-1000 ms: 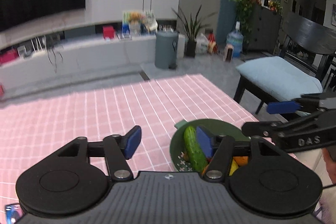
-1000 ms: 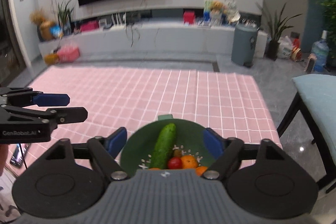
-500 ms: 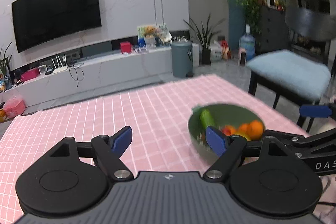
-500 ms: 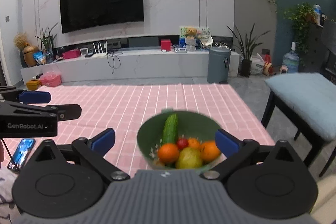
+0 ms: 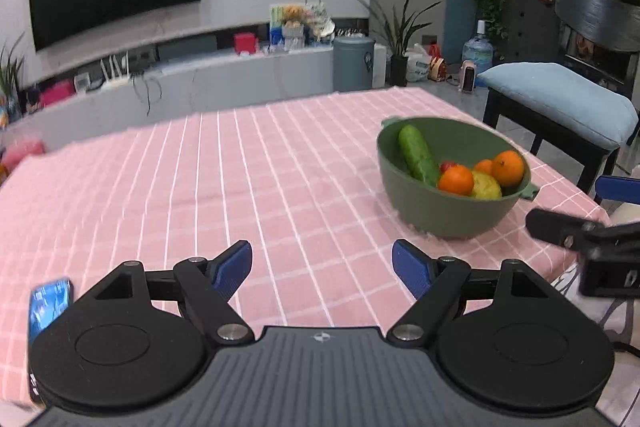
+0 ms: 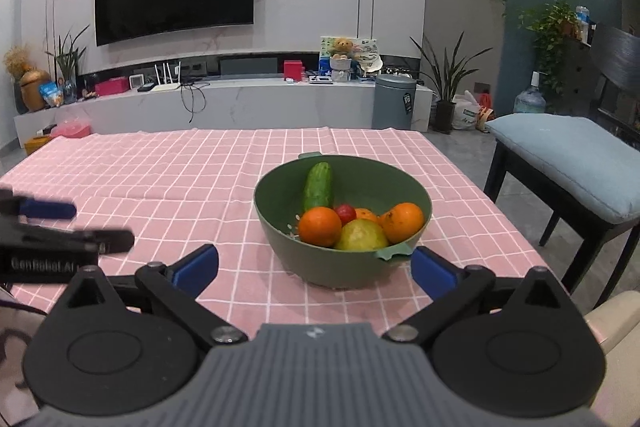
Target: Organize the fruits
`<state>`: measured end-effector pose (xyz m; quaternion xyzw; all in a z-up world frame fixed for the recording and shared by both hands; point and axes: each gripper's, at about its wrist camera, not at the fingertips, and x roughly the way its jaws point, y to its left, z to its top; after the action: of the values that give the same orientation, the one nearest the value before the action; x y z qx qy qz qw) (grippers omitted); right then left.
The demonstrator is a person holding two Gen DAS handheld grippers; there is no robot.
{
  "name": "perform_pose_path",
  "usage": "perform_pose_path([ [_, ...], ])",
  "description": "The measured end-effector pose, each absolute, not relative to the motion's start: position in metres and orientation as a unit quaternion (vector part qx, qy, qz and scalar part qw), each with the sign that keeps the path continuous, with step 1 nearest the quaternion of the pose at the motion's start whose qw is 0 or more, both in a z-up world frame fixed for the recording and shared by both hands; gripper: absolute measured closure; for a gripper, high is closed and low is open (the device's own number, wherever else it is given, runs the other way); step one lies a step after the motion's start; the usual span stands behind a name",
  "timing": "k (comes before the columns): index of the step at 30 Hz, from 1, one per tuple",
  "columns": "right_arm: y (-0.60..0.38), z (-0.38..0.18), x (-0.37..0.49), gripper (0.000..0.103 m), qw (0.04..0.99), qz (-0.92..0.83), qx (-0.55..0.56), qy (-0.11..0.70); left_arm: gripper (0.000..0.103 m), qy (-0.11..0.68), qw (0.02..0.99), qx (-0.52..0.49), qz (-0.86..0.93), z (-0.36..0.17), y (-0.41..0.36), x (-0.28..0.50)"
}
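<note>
**Both grippers wide, bowl untouched**

The green bowl (image 6: 344, 227) sat on the pink checked tablecloth (image 6: 160, 187), cucumber (image 6: 318, 187) leaning inside. Right gripper (image 6: 314, 267) and left gripper (image 5: 322, 269) gaped empty. Only the left view caught a blue phone (image 5: 50, 307).

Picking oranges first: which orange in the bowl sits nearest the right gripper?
The front-left orange, beside the yellow fruit; the other orange lies slightly farther back, right.
</note>
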<state>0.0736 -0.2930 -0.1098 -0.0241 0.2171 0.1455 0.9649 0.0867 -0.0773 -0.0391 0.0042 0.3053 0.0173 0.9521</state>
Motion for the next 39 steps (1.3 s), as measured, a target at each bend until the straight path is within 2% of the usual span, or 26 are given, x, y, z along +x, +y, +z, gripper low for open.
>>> perform_pose_path([
  [11, -0.297, -0.124, 0.081, 0.005, 0.962, 0.138, 0.015, 0.236, 0.009, 0.343, 0.938, -0.036, 0.043, -0.052, -0.059, 0.091],
  [39, -0.3, -0.121, 0.076, 0.005, 0.964, 0.138, 0.026, 0.226, 0.009, 0.339, 0.939, -0.035, 0.041, -0.051, -0.058, 0.087],
])
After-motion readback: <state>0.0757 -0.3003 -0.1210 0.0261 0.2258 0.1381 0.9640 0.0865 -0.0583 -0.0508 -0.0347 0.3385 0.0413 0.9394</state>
